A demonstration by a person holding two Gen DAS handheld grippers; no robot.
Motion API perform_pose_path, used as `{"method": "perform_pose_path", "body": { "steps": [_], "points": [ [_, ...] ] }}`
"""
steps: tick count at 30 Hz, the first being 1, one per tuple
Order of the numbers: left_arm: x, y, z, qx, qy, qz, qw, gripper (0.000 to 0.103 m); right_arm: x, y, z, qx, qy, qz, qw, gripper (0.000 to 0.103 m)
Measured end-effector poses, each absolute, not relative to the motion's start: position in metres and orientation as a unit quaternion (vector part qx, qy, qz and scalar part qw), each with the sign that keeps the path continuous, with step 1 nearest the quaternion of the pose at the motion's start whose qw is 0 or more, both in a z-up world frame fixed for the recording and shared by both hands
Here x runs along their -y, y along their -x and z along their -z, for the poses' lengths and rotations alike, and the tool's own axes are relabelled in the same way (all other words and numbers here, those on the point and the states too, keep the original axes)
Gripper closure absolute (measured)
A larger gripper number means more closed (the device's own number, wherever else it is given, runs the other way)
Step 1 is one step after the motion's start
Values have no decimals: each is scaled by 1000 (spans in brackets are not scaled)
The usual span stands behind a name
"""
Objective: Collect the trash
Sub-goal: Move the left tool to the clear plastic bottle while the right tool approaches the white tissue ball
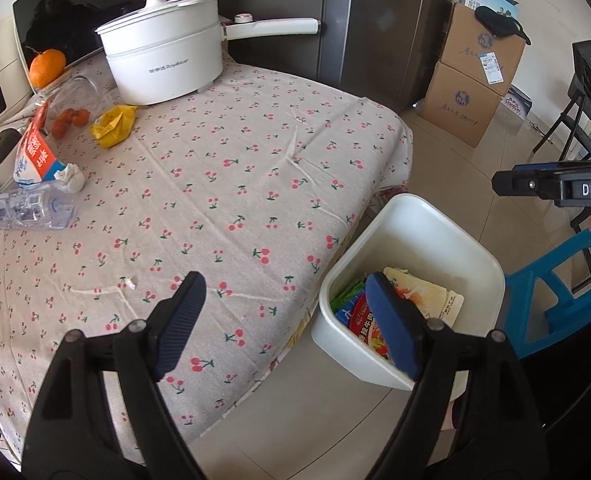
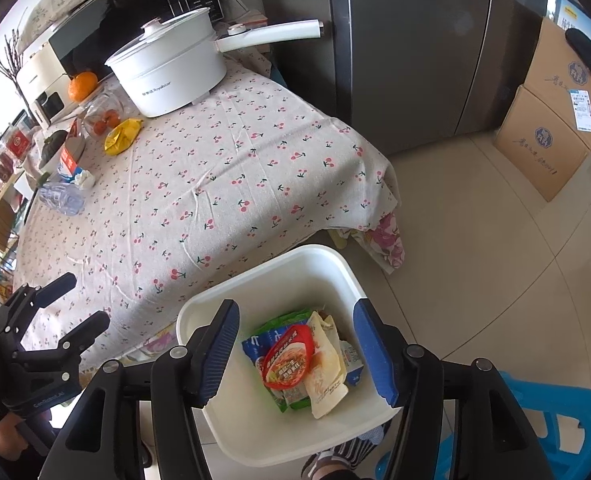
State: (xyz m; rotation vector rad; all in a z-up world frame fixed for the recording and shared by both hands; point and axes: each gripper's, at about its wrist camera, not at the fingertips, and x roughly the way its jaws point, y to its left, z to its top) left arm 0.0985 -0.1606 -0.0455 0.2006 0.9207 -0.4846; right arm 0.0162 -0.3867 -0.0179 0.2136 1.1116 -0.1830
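A white bin [image 1: 411, 220] [image 2: 327, 260] stands on the floor by the table's near right corner and holds several food wrappers [image 2: 299, 360] [image 1: 423, 300]. On the table's far left lie a yellow wrapper [image 1: 113, 126] [image 2: 122, 136], a red-and-white carton [image 1: 35, 152] [image 2: 69, 158], a crumpled tissue [image 1: 70, 178] [image 2: 84, 179] and a clear plastic bottle [image 1: 29, 210] [image 2: 61, 198]. My left gripper [image 1: 287, 320] [image 2: 75, 304] is open and empty over the table's near edge. My right gripper [image 2: 295, 356] is open and empty above the bin; it shows side-on in the left wrist view [image 1: 503, 184].
A white electric pot [image 1: 163, 64] [image 2: 171, 76] stands at the table's back, with an orange [image 1: 46, 66], a glass jar with small fruit [image 1: 69, 114] and a microwave [image 1: 75, 12] behind. Fridge [image 2: 415, 40], cardboard boxes [image 1: 471, 80], blue chair [image 1: 555, 300] on the right.
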Motion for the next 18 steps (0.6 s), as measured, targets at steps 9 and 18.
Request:
{"method": "perform_pose_path", "body": {
  "steps": [9,18],
  "points": [
    [111,-107,39,-440,-83,164,879,3,354,-47,19,-524,-98,71,843,29],
    [47,-116,36,-440,-60,87,892,1,308,-86,26,-531,-82,62,841,20]
  ]
}}
